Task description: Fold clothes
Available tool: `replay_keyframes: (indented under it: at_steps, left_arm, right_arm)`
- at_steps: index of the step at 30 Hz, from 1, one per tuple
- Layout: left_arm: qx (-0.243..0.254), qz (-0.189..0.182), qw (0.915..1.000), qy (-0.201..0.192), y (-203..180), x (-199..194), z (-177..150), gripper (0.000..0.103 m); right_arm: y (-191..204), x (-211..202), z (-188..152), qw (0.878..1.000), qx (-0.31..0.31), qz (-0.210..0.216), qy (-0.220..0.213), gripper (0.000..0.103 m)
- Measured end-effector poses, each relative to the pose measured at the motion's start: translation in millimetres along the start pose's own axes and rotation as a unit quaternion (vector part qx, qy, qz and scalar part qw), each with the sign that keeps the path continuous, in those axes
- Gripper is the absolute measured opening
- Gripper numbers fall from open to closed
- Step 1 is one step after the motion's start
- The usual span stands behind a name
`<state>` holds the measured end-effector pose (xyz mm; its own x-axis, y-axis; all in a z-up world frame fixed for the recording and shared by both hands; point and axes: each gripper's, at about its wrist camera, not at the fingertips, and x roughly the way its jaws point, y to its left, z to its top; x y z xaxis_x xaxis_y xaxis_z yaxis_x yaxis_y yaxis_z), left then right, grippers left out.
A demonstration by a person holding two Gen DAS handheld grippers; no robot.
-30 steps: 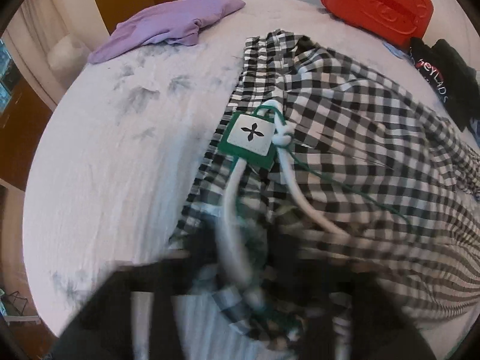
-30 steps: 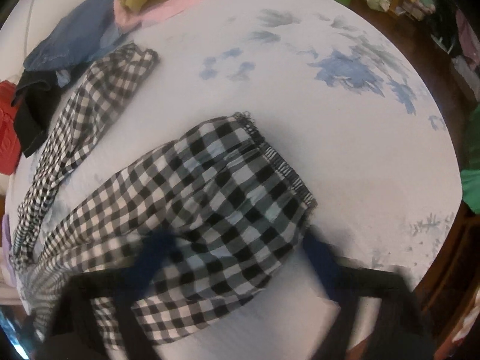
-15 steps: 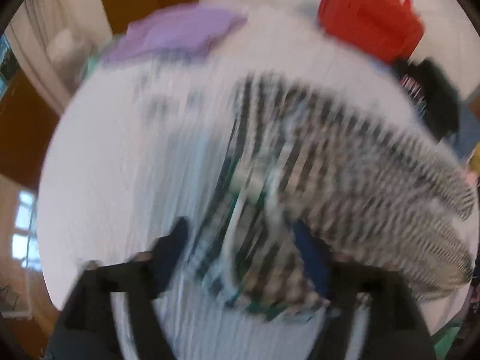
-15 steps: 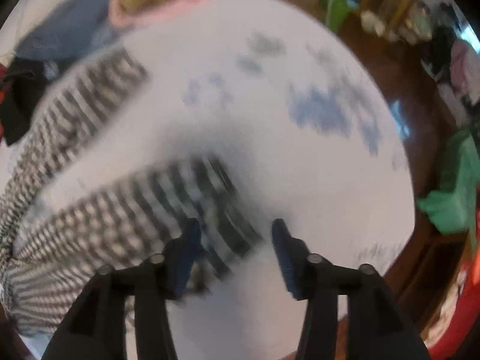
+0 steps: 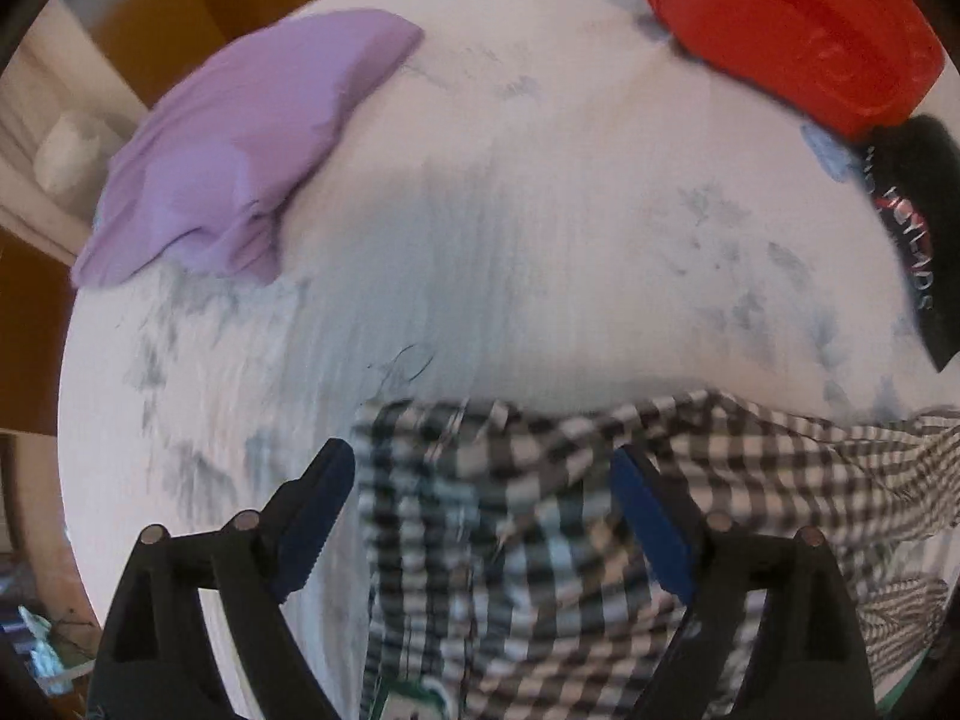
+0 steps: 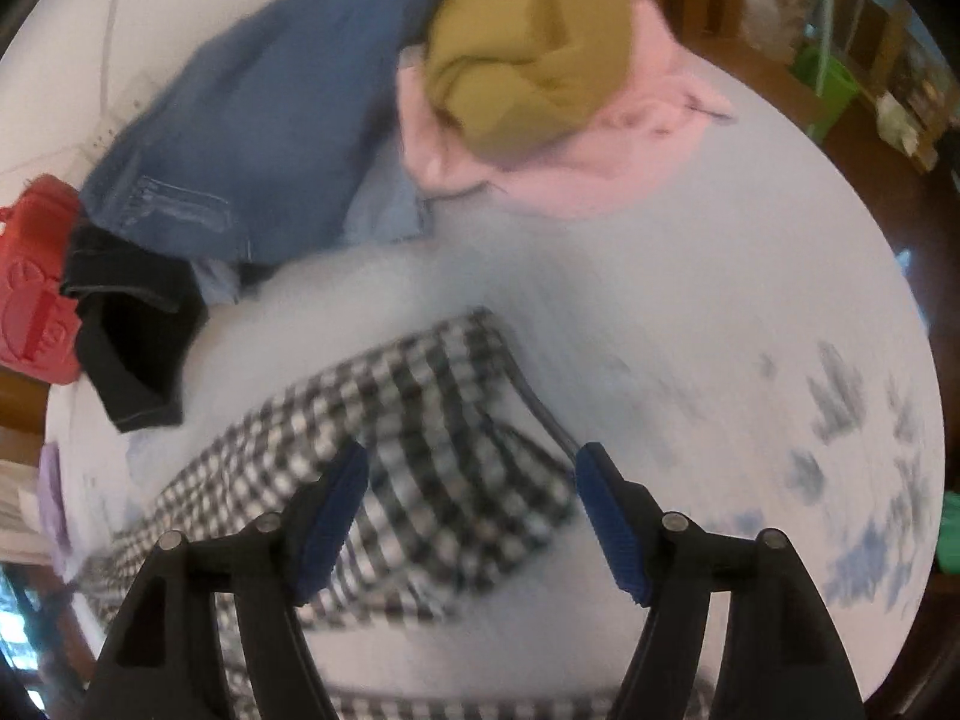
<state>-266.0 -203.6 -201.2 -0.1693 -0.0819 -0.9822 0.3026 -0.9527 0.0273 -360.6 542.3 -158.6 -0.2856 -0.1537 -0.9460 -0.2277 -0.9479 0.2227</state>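
Nearest to the left camera, the left tongs [image 5: 483, 516] stand wide apart and hold nothing; the checked garment [image 5: 540, 540] lies between and under their blue pads [image 5: 315, 516]. At the very bottom edge a green tag [image 5: 414, 705] shows on the cloth, its print not readable here; one second ago this tag with a black flower mark lay in plain view further up. The right tongs [image 6: 471, 519] are also wide and empty above another part of the same garment [image 6: 420, 450] on the bed [image 6: 690, 330]. One second ago both tongs were blurred over the fabric, and the cloth reached further across the bed.

Further away, a purple garment [image 5: 240, 144] lies at the left. A black garment [image 5: 918, 228] at the right carries red and white letters, too smeared to read. Behind it stands a red case [image 5: 792, 24]. In the right view a blue garment [image 6: 258, 138], a pink one [image 6: 570, 168] and an olive one [image 6: 528, 48] are piled at the far edge.
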Motion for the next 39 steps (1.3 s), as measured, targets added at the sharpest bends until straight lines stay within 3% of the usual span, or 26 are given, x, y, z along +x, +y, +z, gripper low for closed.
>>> replay_keyframes:
  at_steps: [4,5,11,12,13,15,16,18,21,26,31,35,39]
  left_arm:
    - [0.006,0.006,0.9996,0.026,-5,26,5,0.088]
    - [0.003,0.007,0.9996,0.028,-4,31,4,0.095]
    - [-0.009,-0.017,0.9998,0.006,4,33,-4,0.098]
    - [-0.008,-0.018,0.9998,0.002,3,32,-6,0.097]
    - [-0.004,-0.02,0.9998,-0.004,2,30,-7,0.09]
    - [0.006,-0.026,0.9995,-0.02,-4,21,-9,0.051]
    - [0.008,-0.03,0.9993,-0.023,-8,17,-8,0.022]
    - [0.009,-0.02,0.9993,-0.028,-15,11,-10,0.02]
    - [0.005,-0.027,0.9969,-0.074,-16,-9,-19,0.019]
    - [0.019,-0.074,0.9815,-0.175,5,-63,-65,0.019]
    - [0.042,-0.087,0.9773,-0.188,38,-83,-122,0.019]
    - [0.058,-0.096,0.9789,-0.171,51,-79,-170,0.019]
    - [0.066,-0.085,0.9824,-0.153,48,-66,-194,0.019]
  right_arm:
    - [20,32,22,0.999,-0.023,-0.027,0.014,0.072]
    - [25,40,26,0.999,-0.03,-0.031,0.017,0.072]
    - [52,79,33,0.993,-0.082,-0.074,0.037,0.073]
    - [57,83,33,0.991,-0.093,-0.084,0.037,0.078]
    - [61,85,31,0.99,-0.103,-0.092,0.036,0.078]
    - [68,86,28,0.986,-0.121,-0.11,0.032,0.071]
    - [71,84,27,0.985,-0.129,-0.115,0.026,0.049]
    - [72,77,26,0.984,-0.133,-0.118,0.012,0.008]
    - [64,45,23,0.99,-0.112,-0.077,-0.037,0.009]
    - [21,-21,-34,0.989,-0.098,-0.012,-0.112,0.009]
    - [-29,-86,-99,0.98,-0.081,0.047,-0.176,0.009]
    - [-80,-115,-167,0.986,-0.053,0.036,-0.152,0.009]
    - [-106,-116,-196,0.993,-0.03,0.035,-0.11,0.01]
